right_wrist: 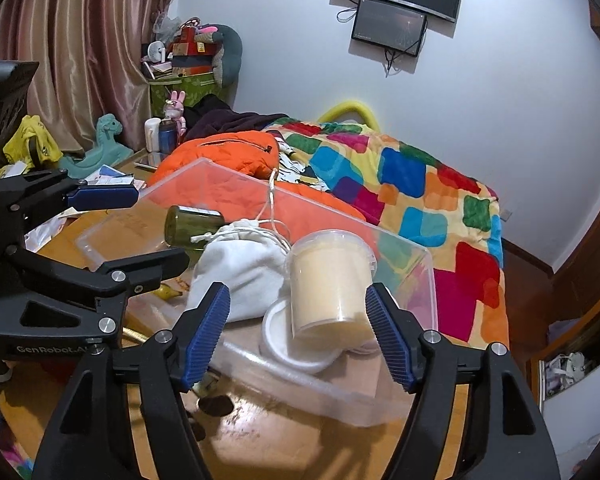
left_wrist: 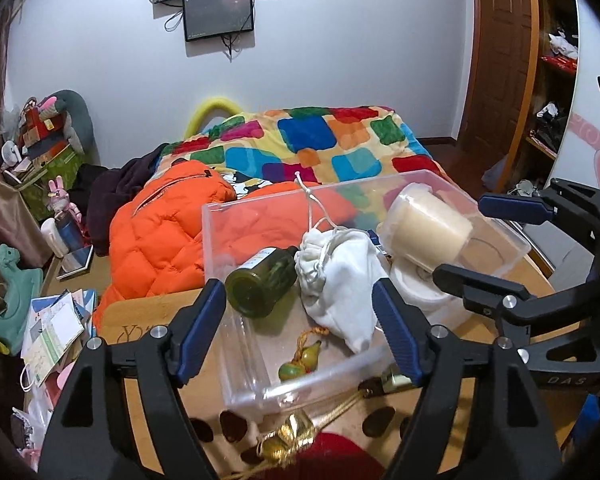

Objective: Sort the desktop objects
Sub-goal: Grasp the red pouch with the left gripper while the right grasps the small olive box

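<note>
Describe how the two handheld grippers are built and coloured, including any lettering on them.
The left gripper and right gripper match: black angular plastic frames with triangular cut-outs and silver round pivot screws. Each carries two blue ribbed finger pads. White lettering on the left gripper's side reads "GenRobot.AI". No cables or sleeves show.

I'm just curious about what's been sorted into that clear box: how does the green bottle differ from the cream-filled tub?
The bottle is dark green glass; the tub is clear plastic showing pale cream contents. The bottle is slim with a narrow neck; the tub is wide and squat. The bottle lies beside the white pouch at one end of the box; the tub leans on a white lid at the other end. Both are tipped over inside the box, untouched by either tool.
</note>
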Motion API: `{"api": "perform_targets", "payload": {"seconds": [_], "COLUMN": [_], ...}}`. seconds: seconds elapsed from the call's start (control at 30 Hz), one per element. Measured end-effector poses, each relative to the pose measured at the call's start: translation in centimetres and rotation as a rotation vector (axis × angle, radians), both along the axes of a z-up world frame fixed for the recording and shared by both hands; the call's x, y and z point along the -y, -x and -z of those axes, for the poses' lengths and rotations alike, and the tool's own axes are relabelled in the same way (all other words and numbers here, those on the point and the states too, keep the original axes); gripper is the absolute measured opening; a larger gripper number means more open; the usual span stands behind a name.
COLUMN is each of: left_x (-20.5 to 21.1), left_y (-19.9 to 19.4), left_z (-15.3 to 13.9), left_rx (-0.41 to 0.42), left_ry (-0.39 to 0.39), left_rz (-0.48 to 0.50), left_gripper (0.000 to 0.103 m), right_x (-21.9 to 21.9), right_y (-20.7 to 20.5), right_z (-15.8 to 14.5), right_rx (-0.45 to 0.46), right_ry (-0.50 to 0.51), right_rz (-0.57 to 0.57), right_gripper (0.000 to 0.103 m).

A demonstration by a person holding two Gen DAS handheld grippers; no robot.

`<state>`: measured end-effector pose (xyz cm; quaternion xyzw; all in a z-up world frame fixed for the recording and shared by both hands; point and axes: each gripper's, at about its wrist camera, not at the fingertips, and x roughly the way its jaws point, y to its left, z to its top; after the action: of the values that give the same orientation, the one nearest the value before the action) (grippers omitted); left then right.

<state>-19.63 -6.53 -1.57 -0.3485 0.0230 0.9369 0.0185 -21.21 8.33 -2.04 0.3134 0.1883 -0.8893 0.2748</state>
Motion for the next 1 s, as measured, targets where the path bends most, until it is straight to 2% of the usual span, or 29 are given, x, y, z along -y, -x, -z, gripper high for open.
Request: {"api": "perform_targets", "payload": {"seconds": [0.47, 0.63, 0.83, 1.0], "left_x": [0.1, 1.0, 2.5, 2.8], "left_y": [-3.8, -5.1, -6.4, -7.2], "left_z": [-0.7, -0.3, 1.2, 3.1], "left_rx": [-0.046, -0.051, -0.003, 0.051], "left_ry": [0.035, 0.022, -0.021, -0.023], "left_rz": [0.039, 0.051, 0.077, 0.101], "left_gripper": [0.090, 0.090, 0.091, 0.091], "right_x": [-1.1, -1.1, -0.9, -0.1], "right_y": [-2.4, -3.7, -5.6, -6.6], "right_z": [-1.5, -1.6, -1.0, 0.7], "right_rx": [0.010, 0.015, 0.022, 0.054], "right_ry": [0.050, 0.058, 0.054, 0.030], "right_rz": [0.050, 0.067, 0.068, 0.071], "right_gripper": [0.070, 0.070, 0.070, 0.070]}}
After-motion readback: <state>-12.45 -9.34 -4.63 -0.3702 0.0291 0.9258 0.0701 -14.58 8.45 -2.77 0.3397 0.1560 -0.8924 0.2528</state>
